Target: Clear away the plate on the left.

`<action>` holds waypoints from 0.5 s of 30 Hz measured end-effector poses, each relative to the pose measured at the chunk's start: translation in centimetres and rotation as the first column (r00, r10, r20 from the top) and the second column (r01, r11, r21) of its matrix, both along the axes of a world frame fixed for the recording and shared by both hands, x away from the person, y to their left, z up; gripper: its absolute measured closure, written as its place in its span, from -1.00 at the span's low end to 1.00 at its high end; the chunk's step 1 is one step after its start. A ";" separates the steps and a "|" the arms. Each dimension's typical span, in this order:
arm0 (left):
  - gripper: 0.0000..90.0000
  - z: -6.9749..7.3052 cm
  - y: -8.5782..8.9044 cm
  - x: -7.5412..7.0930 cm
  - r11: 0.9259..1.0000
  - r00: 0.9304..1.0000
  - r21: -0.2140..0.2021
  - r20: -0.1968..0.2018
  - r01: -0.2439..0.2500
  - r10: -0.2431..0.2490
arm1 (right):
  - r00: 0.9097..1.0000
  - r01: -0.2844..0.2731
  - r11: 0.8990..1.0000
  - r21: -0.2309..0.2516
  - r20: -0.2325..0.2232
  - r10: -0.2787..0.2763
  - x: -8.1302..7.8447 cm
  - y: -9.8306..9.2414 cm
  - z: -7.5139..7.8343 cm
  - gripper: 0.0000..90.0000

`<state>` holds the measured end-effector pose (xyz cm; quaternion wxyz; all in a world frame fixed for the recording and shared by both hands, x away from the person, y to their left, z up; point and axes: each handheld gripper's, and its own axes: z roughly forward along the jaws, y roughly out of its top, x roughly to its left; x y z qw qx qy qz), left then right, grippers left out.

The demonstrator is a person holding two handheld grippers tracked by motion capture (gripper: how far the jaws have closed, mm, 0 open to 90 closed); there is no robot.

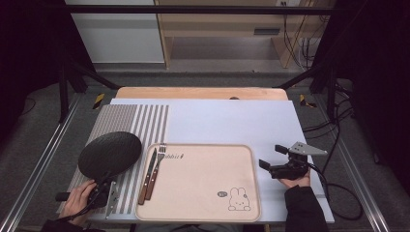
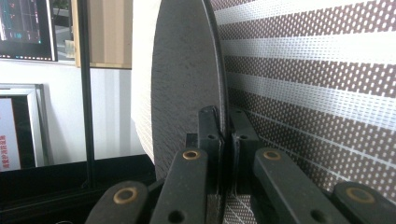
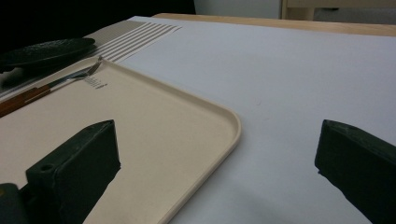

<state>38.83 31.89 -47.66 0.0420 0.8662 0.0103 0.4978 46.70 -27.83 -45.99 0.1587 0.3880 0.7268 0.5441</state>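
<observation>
Left hand-held gripper [image 1: 103, 182]: sitting at the near left corner of the tabletop, in the person's left hand [image 1: 80, 195]; its jaws are pinching the near rim of the black plate, and in the left gripper view the two pads [image 2: 208, 133] are pressing on either side of the thin edge.
Black plate [image 1: 110, 153]: round, dark and rough-surfaced, being held over the striped placemat, just left of the tray; in the high view its right edge is lying close to the tray's left rim. Whether it is resting on the mat or hanging just above it, I cannot tell.
Striped placemat [image 1: 126, 121]: grey and white stripes, lying on the left part of the tabletop under the plate; in the left gripper view its perforated weave is showing behind the plate's edge.
Right hand-held gripper [image 1: 270, 164]: being held in the person's right hand [image 1: 296, 181] just right of the tray, above the pale mat; its jaws are standing spread wide with nothing between them, one jaw over the tray's corner and the other over the mat.
Tray [image 1: 251, 164]: beige, with rounded corners and a small rabbit drawing near its front right corner, lying in the middle of the near side of the tabletop.
Fork [image 1: 156, 166] and knife [image 1: 147, 175]: both with brown wooden handles, lying side by side along the tray's left edge, handles towards the person.
Pale mat [image 1: 232, 121]: covering the middle and right of the wooden tabletop [image 1: 193, 92].
</observation>
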 end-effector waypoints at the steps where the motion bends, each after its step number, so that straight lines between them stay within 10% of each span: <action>1: 0.91 0.1 0.0 0.0 1.000 1.000 -0.005 -0.003 -0.002 0.002 | 1.000 0.001 1.000 0.000 -0.001 -0.001 0.0 0.0 0.0 -1.00; 15: 0.90 0.9 -0.3 0.3 1.000 1.000 -0.017 -0.019 -0.023 0.023 | 1.000 0.001 1.000 0.000 0.001 -0.001 0.0 0.0 0.0 -1.00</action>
